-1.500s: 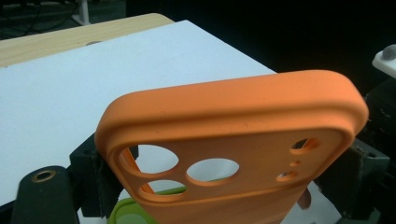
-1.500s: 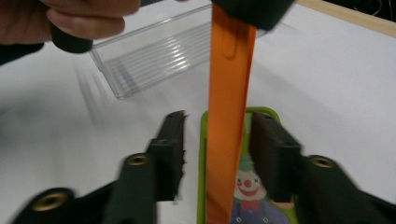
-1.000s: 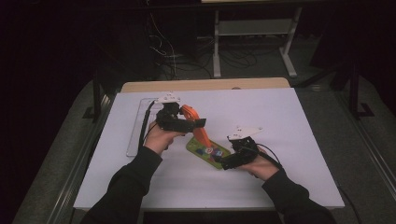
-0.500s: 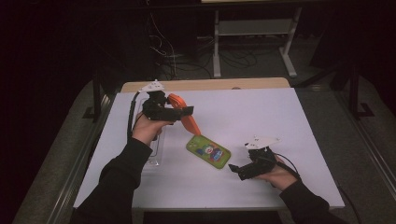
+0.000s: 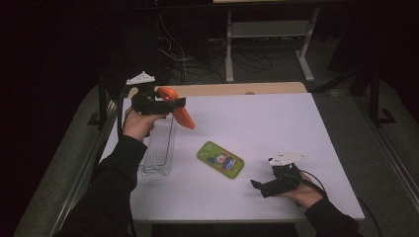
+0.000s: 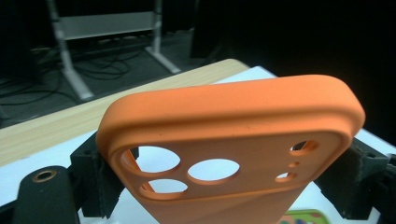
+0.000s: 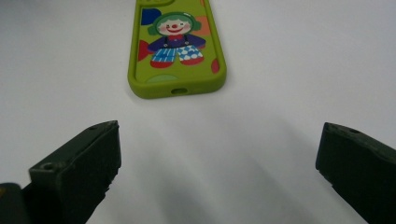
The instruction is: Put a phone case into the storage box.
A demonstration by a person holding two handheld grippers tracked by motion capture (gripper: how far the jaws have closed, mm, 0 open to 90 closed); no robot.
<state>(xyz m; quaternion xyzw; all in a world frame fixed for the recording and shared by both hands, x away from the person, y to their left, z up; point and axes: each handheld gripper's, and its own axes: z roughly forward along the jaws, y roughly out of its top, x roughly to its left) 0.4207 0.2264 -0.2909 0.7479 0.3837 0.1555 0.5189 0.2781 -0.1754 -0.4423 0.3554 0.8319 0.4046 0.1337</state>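
My left gripper [image 5: 177,103] is raised over the table's left rear, shut on an orange phone case [image 5: 181,113]. In the left gripper view the jaws clamp the two long sides of the orange case [image 6: 233,135], whose camera cut-outs face me. A green phone case with a clown picture [image 5: 220,159] lies flat near the table's middle. My right gripper [image 5: 258,186] rests low at the front right, open, a short way from the green case [image 7: 175,42] and pointing at its end. Nothing is between the right jaws [image 7: 219,158].
A clear plastic tray [image 5: 159,148] lies along the left edge of the white table [image 5: 276,123], below the lifted orange case. A wooden strip [image 5: 237,89] borders the far edge. Beyond it stand a metal frame and cables in the dark.
The left gripper has risen and moved left and back with the orange case. The right gripper has drawn away from the green case toward the front right.
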